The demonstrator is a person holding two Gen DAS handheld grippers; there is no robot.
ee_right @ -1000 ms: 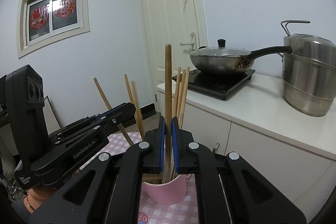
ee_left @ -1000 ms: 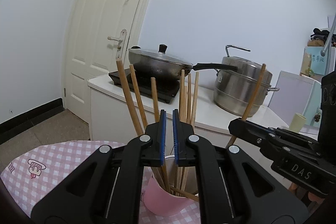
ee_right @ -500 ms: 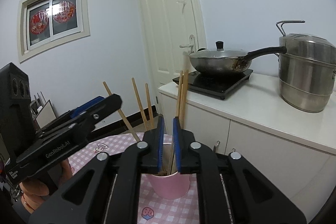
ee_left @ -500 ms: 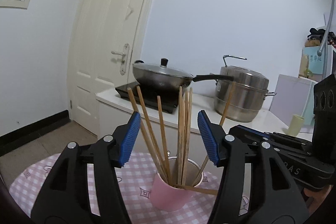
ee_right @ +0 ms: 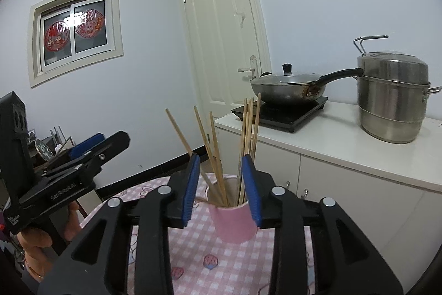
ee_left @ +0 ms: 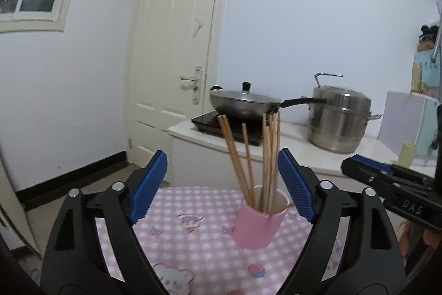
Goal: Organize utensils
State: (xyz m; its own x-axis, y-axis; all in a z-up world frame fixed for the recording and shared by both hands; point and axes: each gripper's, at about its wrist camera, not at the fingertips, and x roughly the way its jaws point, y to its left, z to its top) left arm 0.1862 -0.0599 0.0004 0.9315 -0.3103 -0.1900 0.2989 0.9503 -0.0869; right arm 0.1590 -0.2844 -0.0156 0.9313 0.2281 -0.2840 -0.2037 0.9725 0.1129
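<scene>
Mostly upright, chopsticks (ee_left: 269, 154) fan from cup (ee_left: 258, 223).

A pink-and-white checked tablecloth (ee_left: 193, 237) with little cartoon prints covers the near table, and a pink cup (ee_left: 259, 223) stands right on it, bristling with wooden chopsticks (ee_left: 269, 156). Beyond, the white counter (ee_right: 345, 145) carries a black induction hob (ee_right: 281, 112) at its left end and a steel steamer pot (ee_right: 392, 96) to the right. A pale cup (ee_left: 407, 155) sits at the far right.
</scene>
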